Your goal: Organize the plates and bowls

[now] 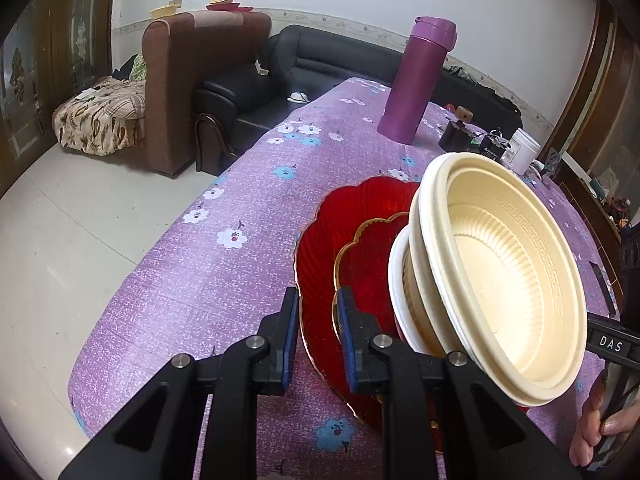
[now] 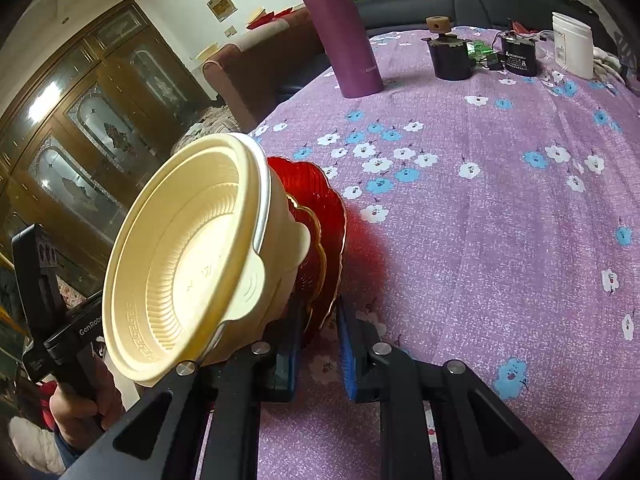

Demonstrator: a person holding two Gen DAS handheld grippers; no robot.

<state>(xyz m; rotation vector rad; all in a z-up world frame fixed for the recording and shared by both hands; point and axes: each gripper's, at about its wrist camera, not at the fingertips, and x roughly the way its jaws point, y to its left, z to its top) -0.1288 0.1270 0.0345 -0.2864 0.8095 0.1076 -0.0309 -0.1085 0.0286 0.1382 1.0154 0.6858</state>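
Two red plates, a big red plate (image 1: 320, 248) under a small red plate (image 1: 368, 256) with a gold edge, are carrying a stack of cream bowls (image 1: 508, 276). The whole pile is tipping up over the purple flowered tablecloth (image 1: 224, 264), near the table's front edge.

The left gripper (image 1: 318, 320) is pinching the left rim of the big red plate, its blue pads squeezing close on the thin edge. The right gripper (image 2: 320, 332) is pinching the rim on the other side, with the plate edge sitting between its pads. In the right wrist view, the person's left hand (image 2: 86, 404) is holding the other tool's handle.

Farther back, a purple bottle (image 1: 416, 80) is standing well apart from the pile. A white jar (image 2: 572, 46) and a small black pot (image 2: 450, 58) are sitting near the far edge. The wide stretch of cloth to the right of the plates is lying bare, and white floor (image 1: 60, 240) is showing past the table's left edge.
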